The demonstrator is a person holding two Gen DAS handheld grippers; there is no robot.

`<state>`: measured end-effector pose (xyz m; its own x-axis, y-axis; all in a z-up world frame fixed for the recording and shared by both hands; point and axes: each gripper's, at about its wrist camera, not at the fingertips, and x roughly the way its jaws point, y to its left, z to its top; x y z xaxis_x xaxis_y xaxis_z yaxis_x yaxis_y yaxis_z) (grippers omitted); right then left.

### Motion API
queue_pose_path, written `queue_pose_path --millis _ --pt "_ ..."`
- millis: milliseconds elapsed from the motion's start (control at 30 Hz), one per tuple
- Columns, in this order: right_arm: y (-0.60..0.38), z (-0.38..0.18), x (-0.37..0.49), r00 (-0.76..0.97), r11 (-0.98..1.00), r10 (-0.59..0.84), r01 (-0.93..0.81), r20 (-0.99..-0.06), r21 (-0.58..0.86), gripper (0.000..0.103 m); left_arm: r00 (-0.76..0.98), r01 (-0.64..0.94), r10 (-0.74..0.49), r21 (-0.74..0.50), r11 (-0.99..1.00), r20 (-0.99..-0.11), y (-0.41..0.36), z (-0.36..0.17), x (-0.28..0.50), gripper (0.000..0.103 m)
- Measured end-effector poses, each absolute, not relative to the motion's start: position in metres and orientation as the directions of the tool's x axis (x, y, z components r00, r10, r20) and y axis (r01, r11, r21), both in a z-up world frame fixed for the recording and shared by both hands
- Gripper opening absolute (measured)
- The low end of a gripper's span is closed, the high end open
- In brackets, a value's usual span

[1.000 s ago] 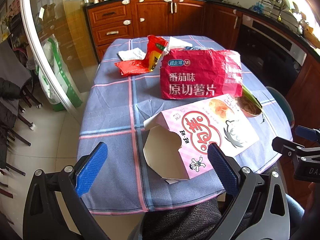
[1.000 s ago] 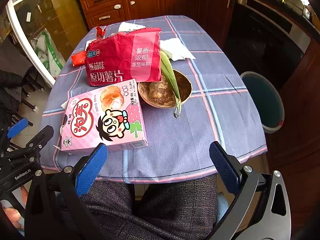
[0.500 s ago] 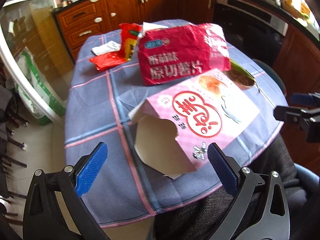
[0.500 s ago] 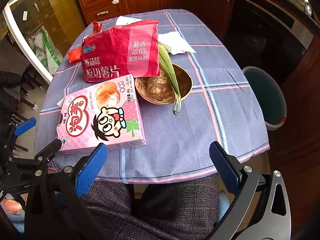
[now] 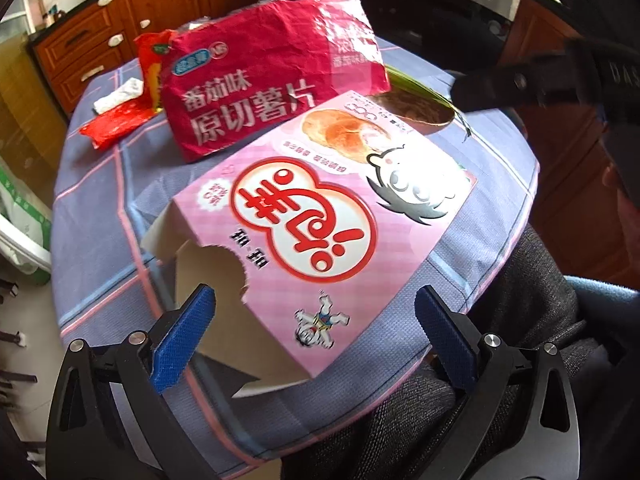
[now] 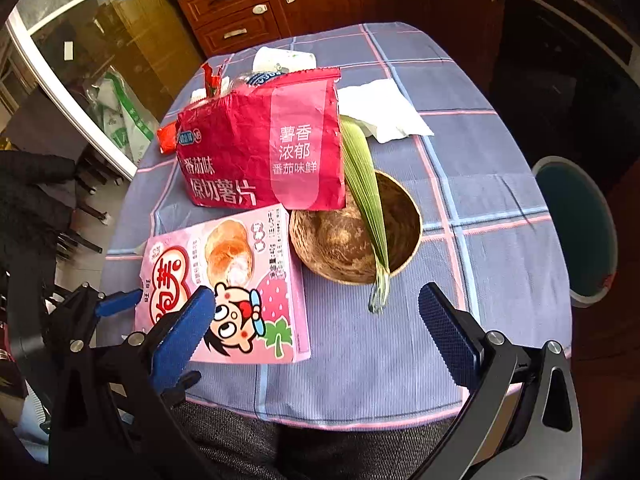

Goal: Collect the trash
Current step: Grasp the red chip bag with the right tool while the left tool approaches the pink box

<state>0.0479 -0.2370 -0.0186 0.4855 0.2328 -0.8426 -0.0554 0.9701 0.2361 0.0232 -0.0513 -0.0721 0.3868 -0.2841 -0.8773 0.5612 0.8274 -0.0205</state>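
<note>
A pink snack box with a torn open end lies at the table's near edge; it also shows in the right wrist view. My left gripper is open, its blue fingers on either side of the box's torn end, just short of it. A red chip bag lies behind the box, also in the right wrist view. A coconut shell bowl holds a green husk leaf. My right gripper is open and empty above the table's near edge.
A blue checked cloth covers the table. A white napkin, a small red wrapper and a paper cup lie further back. A teal bin stands on the floor right of the table. Wooden cabinets stand behind.
My left gripper has moved forward and down toward the pink box's torn end. My right gripper has moved slightly closer to the table.
</note>
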Motion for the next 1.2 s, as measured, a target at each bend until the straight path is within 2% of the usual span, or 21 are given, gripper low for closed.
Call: queue_pose_path --millis 267,467,667,700,767,800,833,933,1000,1067,1100,1133,1167,1200 --pt "-0.243 -0.014 0.098 0.536 0.962 0.27 -0.188 -0.8 0.199 0.098 0.343 0.583 -0.313 -0.06 0.81 -0.886 -0.063 -0.083 0.036 0.1" --pt "-0.241 -0.012 0.143 0.536 0.925 0.376 -0.26 -0.756 0.276 0.098 0.326 0.552 -0.401 -0.172 0.816 -0.856 -0.052 -0.074 0.042 0.1" --pt "-0.228 -0.024 0.166 0.49 0.899 0.436 -0.278 -0.755 0.339 0.097 0.309 0.514 -0.387 -0.189 0.837 -0.869 -0.044 -0.08 0.046 0.1" --pt "-0.226 -0.023 0.164 0.488 0.894 0.446 -0.279 -0.75 0.349 0.089 0.306 0.509 -0.385 -0.192 0.839 -0.87 -0.042 -0.081 0.045 0.1" --pt "-0.22 -0.021 0.157 0.484 0.888 0.458 -0.294 -0.746 0.354 0.06 0.309 0.503 -0.38 -0.189 0.844 -0.872 -0.04 -0.083 0.044 0.1" --pt "-0.216 -0.02 0.153 0.479 0.887 0.458 -0.305 -0.749 0.347 0.053 0.312 0.502 -0.378 -0.186 0.844 -0.872 -0.039 -0.083 0.043 0.1" --pt "-0.211 -0.019 0.149 0.474 0.887 0.456 -0.316 -0.753 0.338 0.035 0.314 0.5 -0.382 -0.191 0.845 -0.869 -0.037 -0.082 0.042 0.1" --pt "-0.197 -0.015 0.134 0.455 0.875 0.466 -0.362 -0.759 0.32 0.018 0.306 0.492 -0.42 -0.235 0.838 -0.855 -0.032 -0.08 0.042 0.1" --pt "-0.184 -0.012 0.125 0.425 0.85 0.498 -0.413 -0.756 0.328 0.017 0.303 0.484 -0.428 -0.249 0.839 -0.852 -0.03 -0.08 0.044 0.1" --pt "-0.172 -0.012 0.121 0.405 0.84 0.499 -0.445 -0.766 0.311 0.021 0.3 0.483 -0.428 -0.252 0.839 -0.852 -0.029 -0.081 0.045 0.1" --pt "-0.166 -0.013 0.121 0.403 0.838 0.495 -0.454 -0.77 0.302 0.026 0.299 0.484 -0.424 -0.247 0.84 -0.855 -0.029 -0.082 0.045 0.1" --pt "-0.163 -0.014 0.123 0.397 0.837 0.495 -0.456 -0.773 0.301 0.044 0.301 0.487 -0.42 -0.241 0.84 -0.856 -0.029 -0.082 0.045 0.1" --pt "-0.159 -0.015 0.124 0.399 0.838 0.492 -0.456 -0.774 0.298 0.055 0.306 0.488 -0.417 -0.235 0.841 -0.856 -0.029 -0.082 0.045 0.1" --pt "-0.155 -0.017 0.125 0.402 0.838 0.491 -0.461 -0.773 0.293 0.055 0.31 0.488 -0.414 -0.231 0.842 -0.856 -0.028 -0.082 0.045 0.1"
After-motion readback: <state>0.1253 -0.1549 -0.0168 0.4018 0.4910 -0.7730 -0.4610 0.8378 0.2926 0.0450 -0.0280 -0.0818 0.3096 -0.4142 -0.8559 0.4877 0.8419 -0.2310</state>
